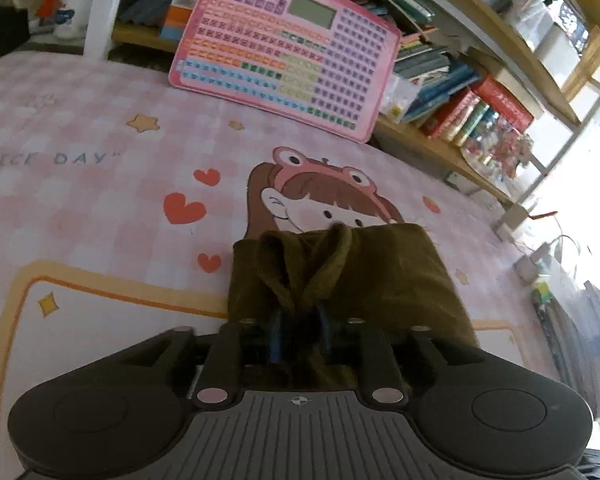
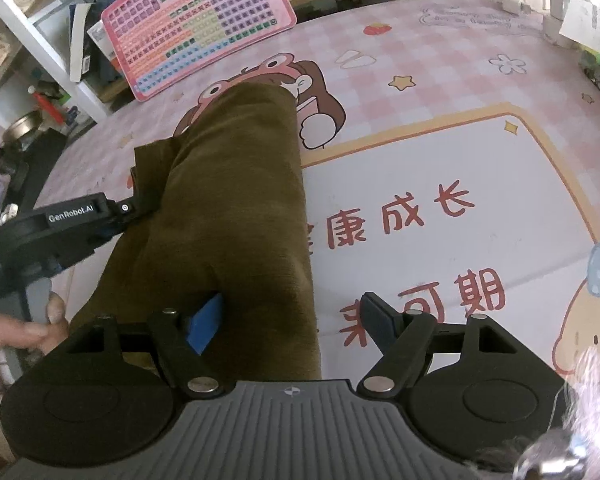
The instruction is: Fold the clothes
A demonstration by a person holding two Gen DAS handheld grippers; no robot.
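Note:
An olive-brown garment [image 2: 236,200] lies folded lengthwise on the pink cartoon mat [image 2: 440,92]. In the left wrist view my left gripper [image 1: 300,328] is shut on a bunched fold of the garment [image 1: 340,276]. The left gripper also shows in the right wrist view [image 2: 140,204], pinching the garment's left edge. My right gripper [image 2: 296,320] is open above the garment's near end, its blue left pad [image 2: 204,324] over the cloth and its right finger over the mat. It holds nothing.
A pink toy keyboard board [image 1: 284,48] leans against bookshelves [image 1: 480,100] at the mat's far edge. Chargers and papers [image 2: 560,12] sit at the far right. A hand [image 2: 16,336] holds the left gripper's handle.

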